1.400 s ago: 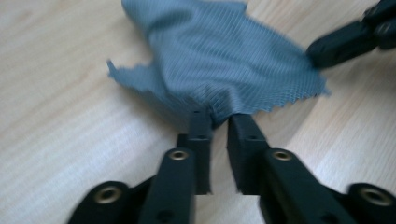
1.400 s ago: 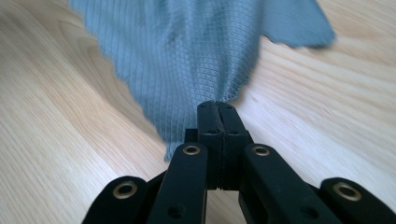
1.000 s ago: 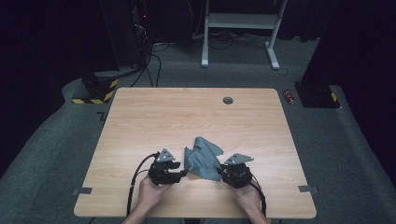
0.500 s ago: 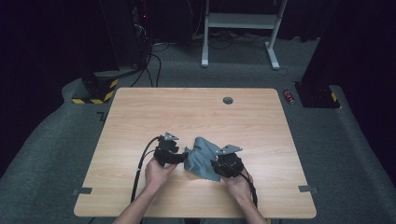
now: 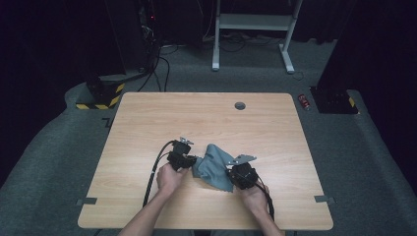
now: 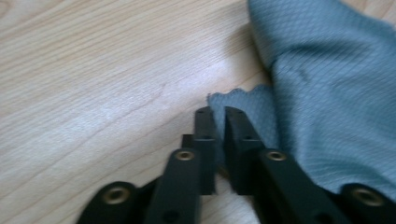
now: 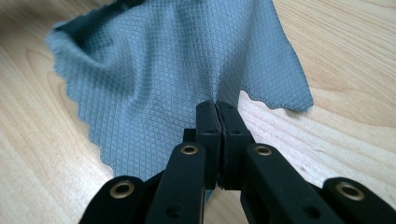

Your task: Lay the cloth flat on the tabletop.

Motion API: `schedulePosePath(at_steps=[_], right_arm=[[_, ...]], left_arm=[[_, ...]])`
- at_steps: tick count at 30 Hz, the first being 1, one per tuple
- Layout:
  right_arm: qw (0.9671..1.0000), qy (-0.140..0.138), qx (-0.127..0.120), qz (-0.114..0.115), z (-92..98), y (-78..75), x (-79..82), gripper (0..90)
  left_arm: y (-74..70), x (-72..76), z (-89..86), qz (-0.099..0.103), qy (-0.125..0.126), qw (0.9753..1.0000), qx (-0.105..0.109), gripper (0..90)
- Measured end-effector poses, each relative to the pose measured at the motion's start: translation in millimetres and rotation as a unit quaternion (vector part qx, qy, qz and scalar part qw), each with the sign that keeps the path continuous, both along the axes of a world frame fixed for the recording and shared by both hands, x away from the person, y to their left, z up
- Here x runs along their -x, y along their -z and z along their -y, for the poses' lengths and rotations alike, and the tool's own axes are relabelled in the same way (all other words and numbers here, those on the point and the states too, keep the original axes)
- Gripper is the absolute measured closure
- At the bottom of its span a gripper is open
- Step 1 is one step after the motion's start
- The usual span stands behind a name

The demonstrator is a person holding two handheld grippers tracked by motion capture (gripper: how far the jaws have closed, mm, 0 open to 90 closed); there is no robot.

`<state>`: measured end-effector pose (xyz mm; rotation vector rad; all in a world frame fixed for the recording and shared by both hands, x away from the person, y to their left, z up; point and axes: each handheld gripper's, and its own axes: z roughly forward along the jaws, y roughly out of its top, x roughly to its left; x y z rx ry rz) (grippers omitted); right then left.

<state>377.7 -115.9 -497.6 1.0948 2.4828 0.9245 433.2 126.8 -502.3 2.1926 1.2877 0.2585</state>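
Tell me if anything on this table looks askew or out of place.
Only the grey-blue cloth: it lies bunched and ridged rather than flat, pinched by the right gripper, with the left gripper at its scalloped corner.

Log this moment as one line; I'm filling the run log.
left gripper: shut on cloth edge | right gripper: shut on cloth | cloth bunched on table

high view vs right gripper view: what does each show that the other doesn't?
High view: both hands, the left tongs at the cloth's left edge, the whole table, the floor and a red can on it. Right gripper view: the cloth's diamond weave, scalloped edge, and black jaws pressed together on it. Both: the blue-grey cloth, the right tongs, wood tabletop.
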Motion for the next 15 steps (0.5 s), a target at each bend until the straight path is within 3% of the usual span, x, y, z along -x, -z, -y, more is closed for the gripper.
schedulePosePath(at_steps=[3, 4, 10, 13, 15], right_arm=[[1.0000, -0.003, 0.000, 0.004, 2.2, -0.8, 1.9, 88.3], [1.0000, -0.002, -0.001, 0.004, 2.7, -1.5, 3.0, 88.3], [1.0000, -0.003, 0.002, 0.008, 5.6, -6.7, 6.3, 88.4], [0.9999, -0.003, 0.001, 0.015, 9.9, -9.9, 11.4, 88.5], [0.9999, -0.003, 0.001, 0.017, 13.6, -10.4, 15.6, 88.5]], left_arm=[[-1.6, 0.0, 1.4, -0.001, 0.006, 0.9999, -0.015, 89.4], [-3.8, 1.0, 2.8, 0.008, 0.013, 0.9996, -0.026, 89.7], [-17.5, 5.4, -3.1, 0.033, 0.010, 0.9994, -0.008, 89.9], [-30.3, 12.9, -13.8, 0.060, 0.000, 0.9982, 0.001, 90.0], [-32.7, 16.5, -16.3, 0.070, -0.003, 0.9976, -0.003, 90.0]])
